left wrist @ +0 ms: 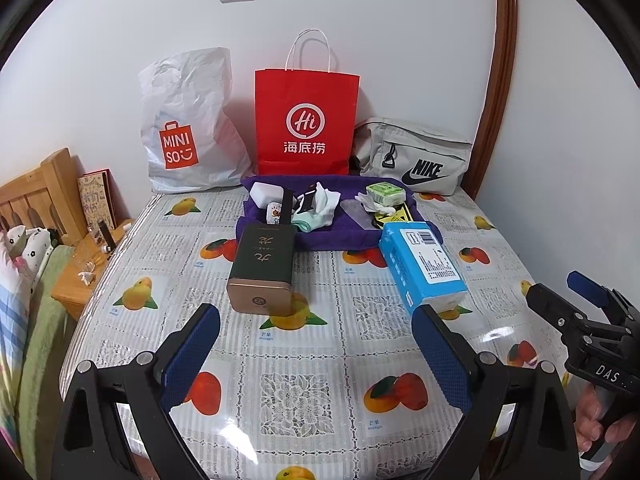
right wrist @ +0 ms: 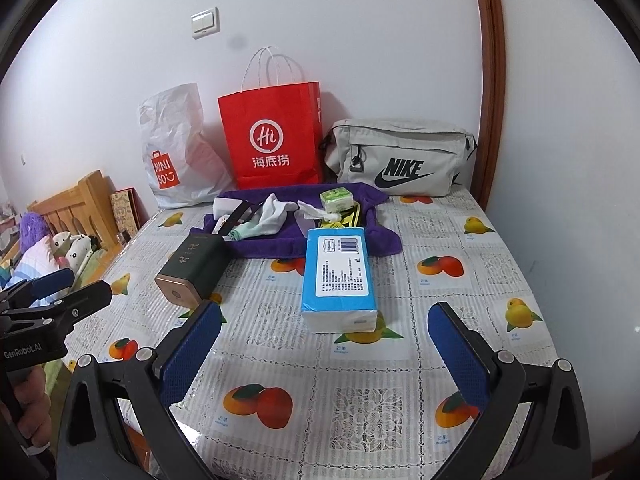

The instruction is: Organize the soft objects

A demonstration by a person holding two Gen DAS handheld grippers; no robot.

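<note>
Our left gripper (left wrist: 316,356) stands with its jaws wide and nothing between them, hovering low over the near part of the table (left wrist: 304,392); our right gripper (right wrist: 324,354) is the same, spread wide and empty. We judge that both hang back at the near edge so each camera takes in the whole spread of things.

Just beyond the right jaws, at about 12 o'clock, lies the blue tissue pack (right wrist: 340,276), flat on the table with its barcode label up. Its long axis runs from near to far, the near white end facing us and the far end just touching the purple towel (right wrist: 384,236). That lie would let open jaws close across its short width, we think. From the left gripper the pack sits at 1 o'clock, tilted a little rightward toward us.

At 11 o'clock of both grippers a dark green box (left wrist: 262,268) lies on its side, gold end toward us, long axis also near to far.

Farther out, the towel holds the small soft things: white socks (left wrist: 322,204), a green tissue packet (left wrist: 386,193), crumpled paper, and some harder bits. Behind it, against the wall, stand a white plastic bag (left wrist: 188,128), a red paper bag (left wrist: 306,120) and a grey waist bag (left wrist: 416,152).

Whether the soft things are already gathered or waiting to be sorted, we cannot tell.
</note>
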